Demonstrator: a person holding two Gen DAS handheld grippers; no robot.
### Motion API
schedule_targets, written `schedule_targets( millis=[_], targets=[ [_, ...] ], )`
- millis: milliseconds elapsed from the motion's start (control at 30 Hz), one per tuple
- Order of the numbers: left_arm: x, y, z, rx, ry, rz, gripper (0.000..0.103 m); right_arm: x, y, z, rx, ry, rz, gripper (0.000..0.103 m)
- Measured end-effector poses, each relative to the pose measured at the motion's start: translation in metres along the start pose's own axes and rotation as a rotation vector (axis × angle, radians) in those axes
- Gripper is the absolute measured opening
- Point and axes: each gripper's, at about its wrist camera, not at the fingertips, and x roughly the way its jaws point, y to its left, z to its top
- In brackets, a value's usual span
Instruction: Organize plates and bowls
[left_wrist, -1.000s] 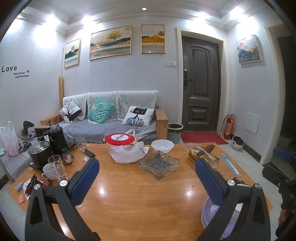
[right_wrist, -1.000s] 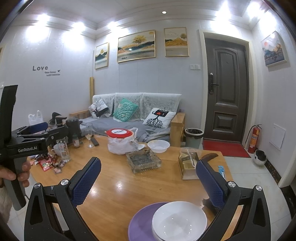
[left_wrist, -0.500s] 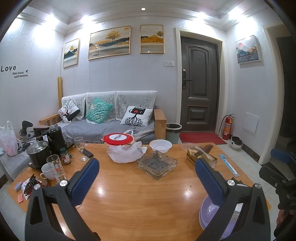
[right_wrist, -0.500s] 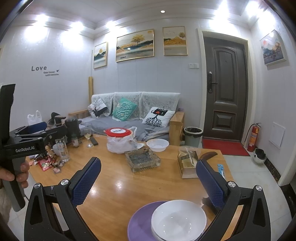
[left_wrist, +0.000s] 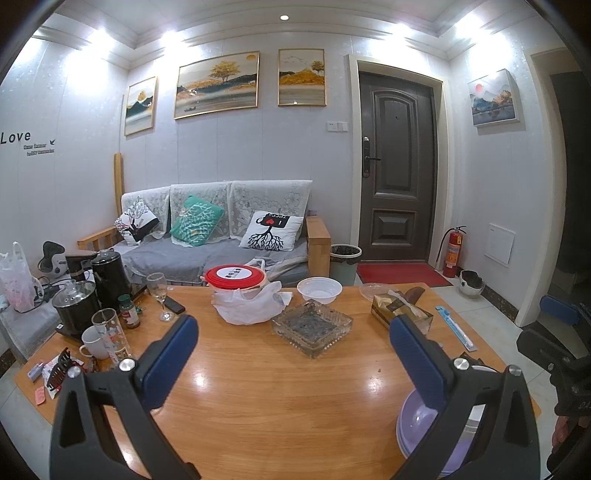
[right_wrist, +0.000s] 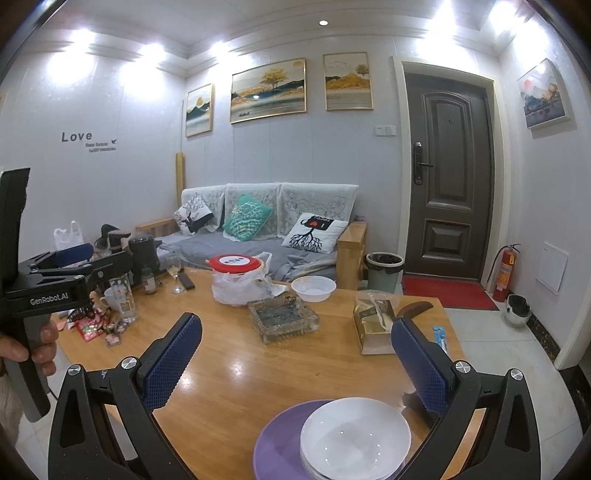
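Note:
A stack of white plates (right_wrist: 354, 439) sits on a purple plate (right_wrist: 280, 443) at the near right of the wooden table (right_wrist: 240, 373). My right gripper (right_wrist: 295, 339) is open and empty, raised just behind the stack. The purple plate (left_wrist: 417, 424) also shows in the left wrist view, partly hidden by a finger. My left gripper (left_wrist: 293, 339) is open and empty over the table's middle. It shows at the left of the right wrist view (right_wrist: 70, 269). A white bowl (left_wrist: 319, 290) stands at the table's far side; it also shows in the right wrist view (right_wrist: 313, 288).
A glass ashtray (left_wrist: 312, 326) sits mid-table. A red-lidded container in a plastic bag (left_wrist: 240, 291), a tissue box (left_wrist: 400, 314), a wine glass (left_wrist: 159, 295), kettles (left_wrist: 107, 280), a mug (left_wrist: 92, 341) and small clutter crowd the far and left sides. A sofa (left_wrist: 214, 240) stands behind.
Both views have shifted very slightly; the grippers stay open and nothing on the table has moved.

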Motion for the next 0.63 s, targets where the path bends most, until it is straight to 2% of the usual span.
schedule_targets(
  millis=[633],
  targets=[
    [-0.0001,-0.008,0.002,0.006,0.0,-0.003,0.102,-0.0016,-0.0021,0.0,0.004,0.001,0.0,0.102]
  ],
)
